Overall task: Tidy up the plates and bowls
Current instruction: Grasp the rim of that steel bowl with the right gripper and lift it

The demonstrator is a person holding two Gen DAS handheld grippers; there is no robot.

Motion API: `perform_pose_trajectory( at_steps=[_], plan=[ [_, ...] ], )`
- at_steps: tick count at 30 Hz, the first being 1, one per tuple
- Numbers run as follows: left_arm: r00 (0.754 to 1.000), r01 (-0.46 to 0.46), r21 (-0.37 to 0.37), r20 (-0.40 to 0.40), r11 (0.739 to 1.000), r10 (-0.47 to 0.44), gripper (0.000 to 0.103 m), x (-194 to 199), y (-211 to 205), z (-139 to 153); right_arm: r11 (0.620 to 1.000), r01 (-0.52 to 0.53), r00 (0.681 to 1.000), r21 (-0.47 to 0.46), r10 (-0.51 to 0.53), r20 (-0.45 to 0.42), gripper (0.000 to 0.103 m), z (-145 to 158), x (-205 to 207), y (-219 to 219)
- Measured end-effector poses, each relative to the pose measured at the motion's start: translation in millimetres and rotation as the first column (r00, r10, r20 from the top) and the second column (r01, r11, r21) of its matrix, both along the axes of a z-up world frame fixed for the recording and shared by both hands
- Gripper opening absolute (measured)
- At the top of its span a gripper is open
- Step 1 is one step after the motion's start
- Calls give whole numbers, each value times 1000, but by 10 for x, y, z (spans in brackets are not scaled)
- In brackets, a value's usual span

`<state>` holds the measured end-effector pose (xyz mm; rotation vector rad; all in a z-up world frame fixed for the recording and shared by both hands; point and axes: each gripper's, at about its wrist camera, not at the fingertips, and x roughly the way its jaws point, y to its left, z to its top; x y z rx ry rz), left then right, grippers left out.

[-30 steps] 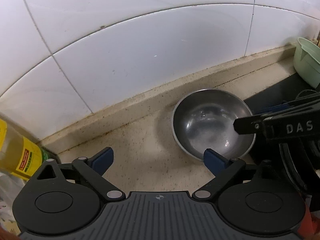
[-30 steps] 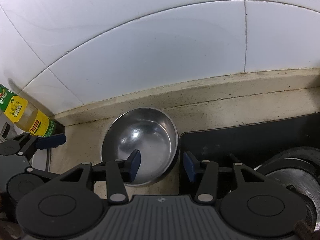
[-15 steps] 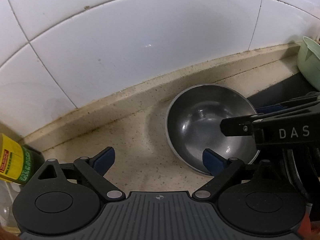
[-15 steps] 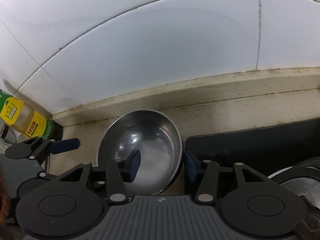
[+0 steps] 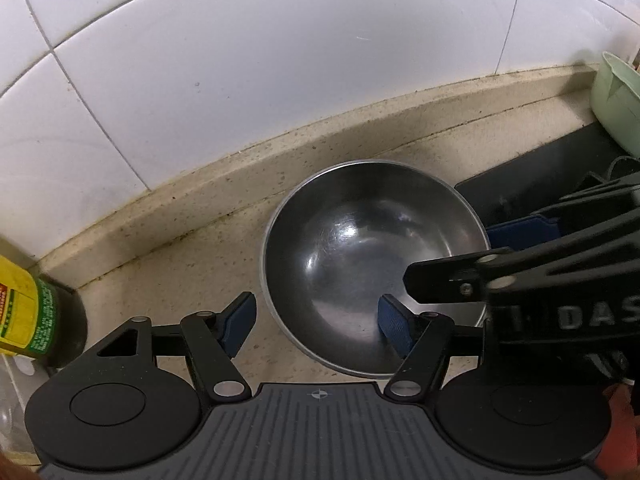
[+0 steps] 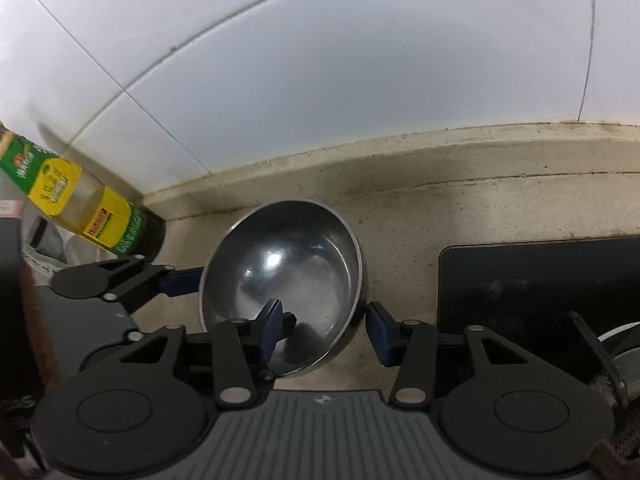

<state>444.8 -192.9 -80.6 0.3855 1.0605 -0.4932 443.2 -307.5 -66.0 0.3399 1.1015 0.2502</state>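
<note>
A steel bowl [image 5: 374, 268] sits on the speckled countertop [image 5: 192, 276] near the tiled wall [image 5: 240, 80], just left of a black stove surface [image 6: 536, 276]; the left gripper [image 5: 318, 322] has its fingers apart, straddling the bowl's near-left rim, one blue pad outside on the counter and one inside the bowl, neither clearly pressing it; the right gripper [image 6: 324, 330] likewise stands parted across the bowl's near-right rim, its left pad inside and its right pad just outside the wall, a gap visible; an oil bottle [image 6: 80, 212] stands to the left, and a pale green container [image 5: 618, 100] at far right.
</note>
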Motion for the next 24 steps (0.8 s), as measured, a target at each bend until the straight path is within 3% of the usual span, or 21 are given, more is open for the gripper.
perform_pose_trajectory(
  at_steps=[6,13,24],
  plan=[
    [1000,19,-12,-7,1000,-19,67,-28,-4,-26,1000,-4,999,-3,4,-34,27,-132,16,22],
    [1000,13,-14,-2,1000,-13,64,-47,-6,-14,1000,1,1000,-7,-1,-24,27,-113,-17,19],
    [999,0,-42,35,999,1,68,-109,52,202,1000,1,1000,-1,-1,16,27,92,-60,43]
  ],
)
